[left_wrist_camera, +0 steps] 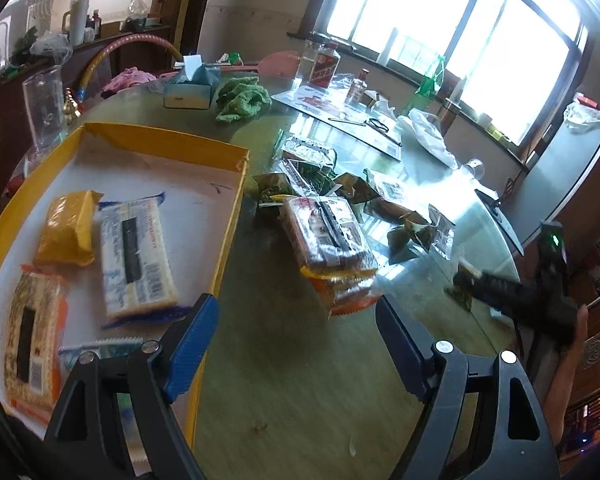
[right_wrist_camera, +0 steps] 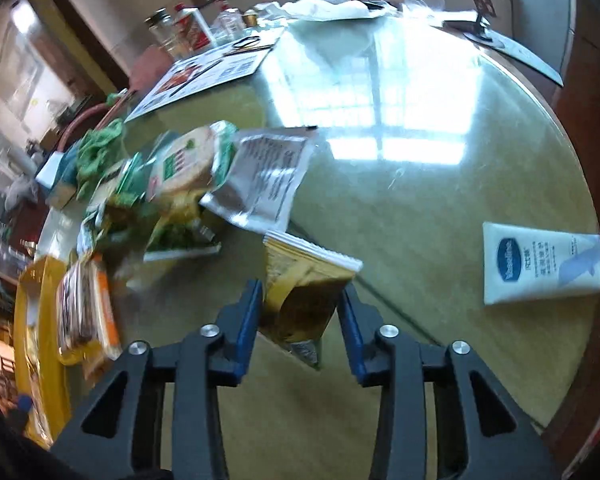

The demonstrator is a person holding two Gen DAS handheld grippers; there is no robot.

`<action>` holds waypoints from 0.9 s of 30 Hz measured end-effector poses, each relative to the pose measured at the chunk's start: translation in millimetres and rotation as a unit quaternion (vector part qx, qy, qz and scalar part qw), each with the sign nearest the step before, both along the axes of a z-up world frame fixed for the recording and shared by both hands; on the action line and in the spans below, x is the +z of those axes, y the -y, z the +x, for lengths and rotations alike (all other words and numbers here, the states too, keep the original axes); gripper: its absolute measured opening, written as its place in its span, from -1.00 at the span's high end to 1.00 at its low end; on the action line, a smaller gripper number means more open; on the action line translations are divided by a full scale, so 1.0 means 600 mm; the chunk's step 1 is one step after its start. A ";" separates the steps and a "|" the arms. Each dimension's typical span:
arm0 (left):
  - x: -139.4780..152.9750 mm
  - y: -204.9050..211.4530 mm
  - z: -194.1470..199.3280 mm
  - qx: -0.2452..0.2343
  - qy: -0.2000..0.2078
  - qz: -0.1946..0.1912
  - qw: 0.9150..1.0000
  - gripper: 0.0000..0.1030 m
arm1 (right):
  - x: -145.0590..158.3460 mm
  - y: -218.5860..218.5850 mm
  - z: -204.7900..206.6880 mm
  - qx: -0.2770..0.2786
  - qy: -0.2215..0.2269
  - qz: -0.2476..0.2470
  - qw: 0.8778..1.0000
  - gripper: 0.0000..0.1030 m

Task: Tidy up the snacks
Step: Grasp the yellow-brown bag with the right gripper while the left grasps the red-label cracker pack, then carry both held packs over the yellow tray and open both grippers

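Observation:
A yellow-rimmed box (left_wrist_camera: 236, 216) on the left holds three snack packs: a yellow one (left_wrist_camera: 66, 228), a white and blue one (left_wrist_camera: 134, 256) and an orange-edged one (left_wrist_camera: 32, 344). My left gripper (left_wrist_camera: 296, 344) is open and empty, just right of the box's rim. An orange pack of bars (left_wrist_camera: 328, 240) lies ahead of it, with a heap of green and brown snack packets (left_wrist_camera: 340, 188) behind. My right gripper (right_wrist_camera: 300, 320) is shut on a yellow-brown triangular snack packet (right_wrist_camera: 304, 300), held over the table. The right gripper also shows in the left wrist view (left_wrist_camera: 464, 284).
A Vaseline tube (right_wrist_camera: 540, 264) lies at the right near the round table's edge (right_wrist_camera: 580, 184). A tissue box (left_wrist_camera: 190, 88), green cloth (left_wrist_camera: 240, 98), bottles (left_wrist_camera: 324, 68), papers and a plastic bag (left_wrist_camera: 432, 136) crowd the far side. A glass (left_wrist_camera: 44, 108) stands behind the box.

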State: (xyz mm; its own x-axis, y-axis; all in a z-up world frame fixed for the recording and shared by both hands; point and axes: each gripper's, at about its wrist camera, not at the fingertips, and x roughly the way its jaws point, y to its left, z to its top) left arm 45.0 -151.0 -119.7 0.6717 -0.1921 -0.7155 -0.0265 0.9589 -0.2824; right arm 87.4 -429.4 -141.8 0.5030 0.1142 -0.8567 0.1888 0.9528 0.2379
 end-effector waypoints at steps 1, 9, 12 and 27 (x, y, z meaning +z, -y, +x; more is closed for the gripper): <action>0.000 0.002 0.010 -0.002 -0.002 -0.001 1.000 -0.57 | 0.000 -0.007 -0.010 0.008 0.002 -0.005 1.000 0.33; -0.027 0.057 0.136 -0.013 -0.055 0.020 0.998 -0.57 | -0.005 -0.044 -0.037 0.046 0.019 0.026 0.998 0.37; -0.042 0.083 0.176 -0.014 -0.079 0.051 0.995 -0.57 | -0.007 -0.039 -0.024 0.048 0.032 0.042 0.997 0.37; -0.044 0.087 0.138 -0.003 -0.056 0.085 0.995 -0.34 | -0.002 -0.076 -0.036 0.099 0.077 0.022 0.992 0.38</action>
State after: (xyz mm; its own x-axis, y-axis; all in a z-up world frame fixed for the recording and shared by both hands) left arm 127.9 -203.2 -146.2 0.5851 -0.0652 -0.8084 -0.0426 0.9929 -0.1109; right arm 66.0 -383.8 -143.3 0.5911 0.2584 -0.7641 -0.0423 0.9559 0.2906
